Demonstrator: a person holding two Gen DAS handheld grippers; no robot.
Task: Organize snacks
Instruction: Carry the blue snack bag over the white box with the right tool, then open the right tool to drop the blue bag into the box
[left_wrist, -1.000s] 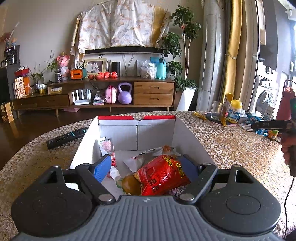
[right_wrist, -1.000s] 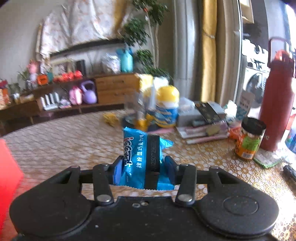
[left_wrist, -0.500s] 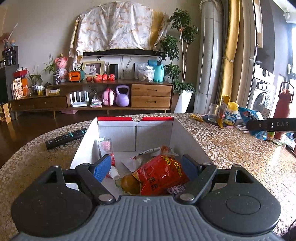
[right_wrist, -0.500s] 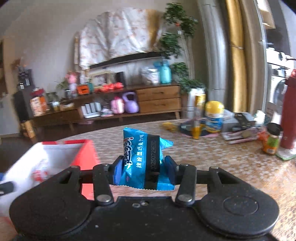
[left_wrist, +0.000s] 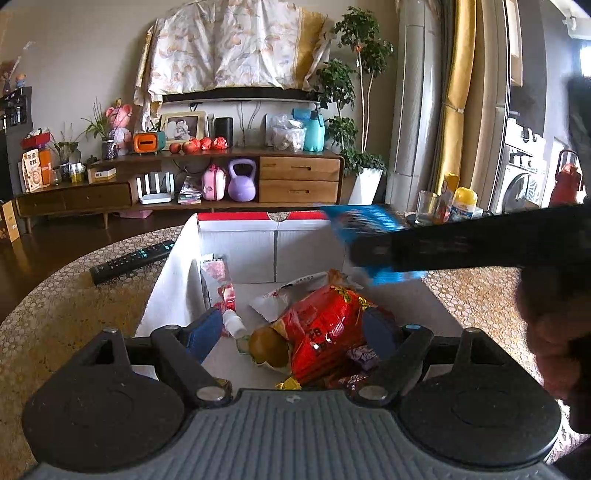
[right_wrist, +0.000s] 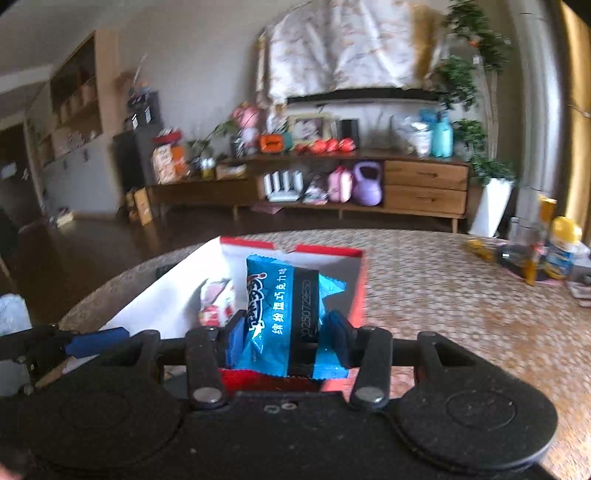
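A white cardboard box (left_wrist: 236, 251) with a red rim stands open on the table. Inside lie a red snack bag (left_wrist: 325, 325), a small white bottle (left_wrist: 234, 323) and other packets. My left gripper (left_wrist: 291, 332) is open just over the box's near end, with nothing pressed between its blue pads. My right gripper (right_wrist: 286, 332) is shut on a blue snack packet (right_wrist: 280, 314). It holds the packet upright over the box's (right_wrist: 317, 251) right side. In the left wrist view the blue packet (left_wrist: 365, 219) hangs above the box's far right corner.
A black remote (left_wrist: 133, 260) lies left of the box. A glass (left_wrist: 428, 210), a yellow-capped bottle (right_wrist: 561, 243) and other clutter stand at the table's far right. A person's hand (left_wrist: 554, 332) is close on the right. A TV cabinet stands beyond the table.
My right gripper has carried the blue packet leftward from the cluttered right side of the table to above the box. The left gripper has stayed still and open.
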